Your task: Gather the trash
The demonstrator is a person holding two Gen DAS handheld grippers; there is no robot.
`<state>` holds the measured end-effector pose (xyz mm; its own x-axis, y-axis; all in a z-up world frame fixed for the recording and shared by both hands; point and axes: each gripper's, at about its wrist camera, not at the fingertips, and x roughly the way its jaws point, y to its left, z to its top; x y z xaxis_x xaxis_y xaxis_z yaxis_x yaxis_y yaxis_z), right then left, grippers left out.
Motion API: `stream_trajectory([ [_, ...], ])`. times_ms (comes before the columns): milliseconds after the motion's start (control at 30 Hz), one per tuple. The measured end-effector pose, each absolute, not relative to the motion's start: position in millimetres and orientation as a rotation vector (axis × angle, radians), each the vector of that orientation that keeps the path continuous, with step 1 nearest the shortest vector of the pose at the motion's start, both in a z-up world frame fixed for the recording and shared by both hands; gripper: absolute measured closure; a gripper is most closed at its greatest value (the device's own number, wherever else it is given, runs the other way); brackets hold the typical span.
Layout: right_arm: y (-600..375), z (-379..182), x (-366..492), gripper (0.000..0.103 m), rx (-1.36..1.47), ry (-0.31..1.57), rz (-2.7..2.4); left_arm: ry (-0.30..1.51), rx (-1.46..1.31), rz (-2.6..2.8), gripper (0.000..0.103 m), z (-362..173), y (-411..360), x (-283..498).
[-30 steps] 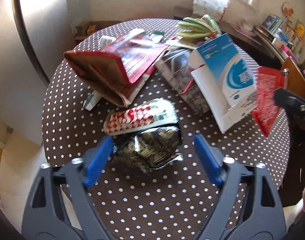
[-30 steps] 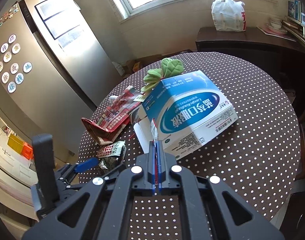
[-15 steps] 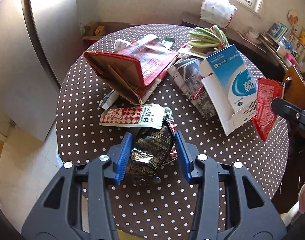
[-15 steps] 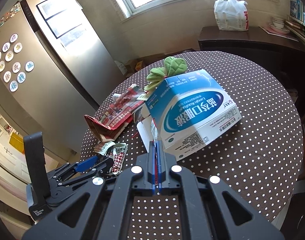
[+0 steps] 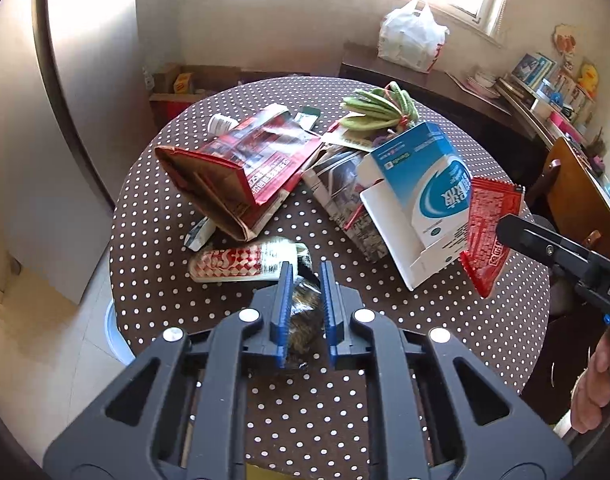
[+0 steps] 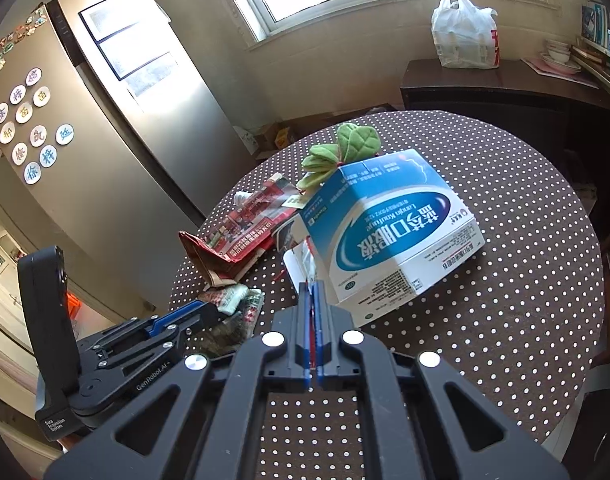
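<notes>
On the brown dotted table (image 5: 409,332), my left gripper (image 5: 306,276) has its blue jaws closing on a crumpled dark foil wrapper (image 5: 303,320), which is squeezed between the pads. A red-and-white checkered wrapper (image 5: 241,264) lies just beyond the fingertips, touching the foil. My right gripper (image 6: 312,292) is shut on a flat red wrapper (image 5: 487,220), held in the air at the table's right side and seen edge-on in the right wrist view. From that view, the left gripper (image 6: 209,308) sits at the lower left with the foil wrapper (image 6: 225,332) in it.
A blue-and-white carton (image 5: 425,184) lies open in mid-table beside a torn red paper bag (image 5: 241,168), a printed packet (image 5: 337,184) and a green plush bunch (image 5: 379,108). A wooden chair (image 5: 581,200) stands at right, a fridge (image 6: 117,128) at left.
The left jaws went from wide open around the foil wrapper to narrow and pressing on it, and that gripper rose a little. The right gripper stayed put with the red wrapper.
</notes>
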<state>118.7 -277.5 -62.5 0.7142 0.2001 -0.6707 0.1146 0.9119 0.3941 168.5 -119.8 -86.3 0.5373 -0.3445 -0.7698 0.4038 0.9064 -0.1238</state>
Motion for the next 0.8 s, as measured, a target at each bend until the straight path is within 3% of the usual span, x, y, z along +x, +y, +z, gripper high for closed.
stream_trajectory([
  [67,-277,-62,117,0.100,0.429,0.780,0.051,0.896,0.078,-0.439,0.088,-88,-119,167],
  [133,-278,-63,117,0.100,0.431,0.783,0.051,0.897,0.084,-0.437,0.076,-90,-117,165],
  [167,-278,-64,117,0.100,0.433,0.785,0.049,0.903,0.093,-0.441,0.038,-93,-116,163],
  [200,-278,-64,118,0.100,0.435,0.788,0.046,0.894,0.096,-0.443,0.022,-94,-115,161],
  [433,-279,-70,122,0.100,0.443,0.804,0.053,0.961,0.086,-0.432,0.022,-120,-112,170],
  [467,-279,-70,123,0.100,0.444,0.805,0.056,0.970,0.079,-0.419,0.024,-125,-111,173],
  [500,-279,-71,124,0.100,0.444,0.806,0.057,0.995,0.070,-0.403,0.039,-131,-111,177],
  [567,-279,-72,125,0.100,0.443,0.809,0.054,0.988,0.070,-0.402,0.054,-131,-110,178],
  [800,-282,-71,124,0.100,0.450,0.804,0.053,1.002,0.078,-0.427,0.061,-126,-111,171],
])
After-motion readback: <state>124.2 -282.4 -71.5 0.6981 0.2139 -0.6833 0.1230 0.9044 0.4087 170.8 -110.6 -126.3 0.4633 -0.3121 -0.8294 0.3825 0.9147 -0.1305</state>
